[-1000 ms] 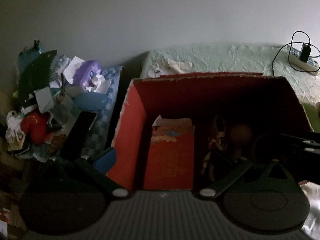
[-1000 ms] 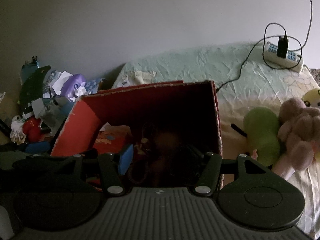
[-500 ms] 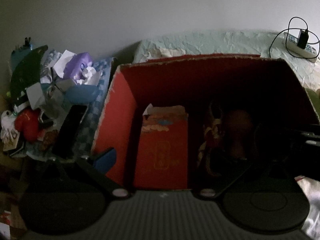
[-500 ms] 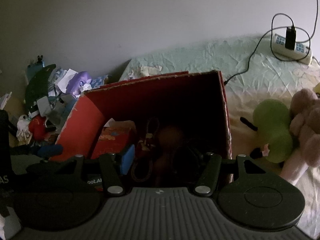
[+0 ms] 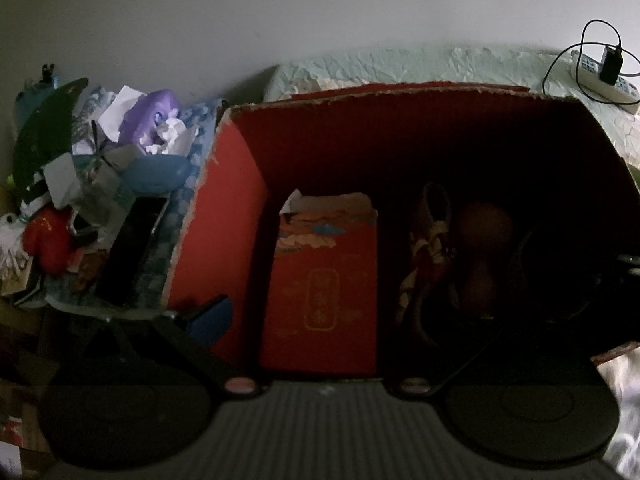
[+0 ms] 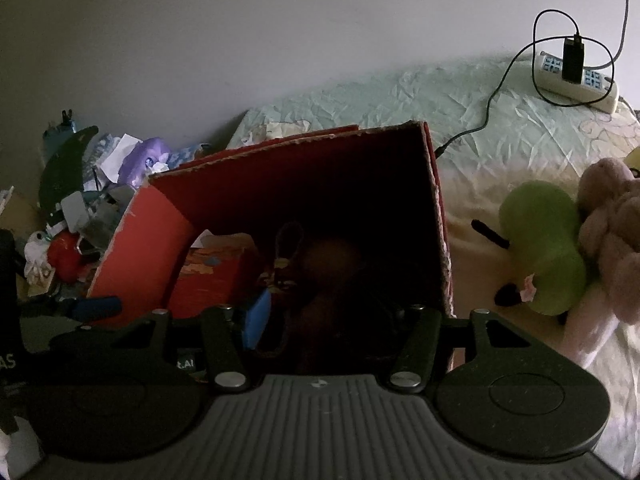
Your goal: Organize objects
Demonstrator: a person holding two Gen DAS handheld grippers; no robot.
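A red cardboard box (image 5: 224, 216) stands open on the bed. Inside lie a red packet with gold print (image 5: 320, 300), a striped cord (image 5: 424, 248) and a dark brown toy (image 5: 484, 256). My left gripper (image 5: 344, 328) is open wide at the box's near left corner, its blue-padded finger (image 5: 208, 316) outside the left wall and the other finger inside. My right gripper (image 6: 328, 320) is open over the near edge of the red cardboard box (image 6: 140, 248), pointing at the dark brown toy (image 6: 332, 276), with nothing between its fingers. The right wrist view also shows the left gripper's blue pad (image 6: 96, 306) at the left.
A pile of clutter (image 5: 100, 184) with a purple toy (image 5: 152, 116) and a red toy (image 5: 48, 240) lies left of the box. A green plush (image 6: 540, 248) and a pink plush (image 6: 612, 232) sit on the bed to the right. A power strip (image 6: 576, 80) with a cable lies far right.
The left gripper has moved closer to the box, which fills more of its view. The right gripper has shifted slightly at the near edge. Both stay open.
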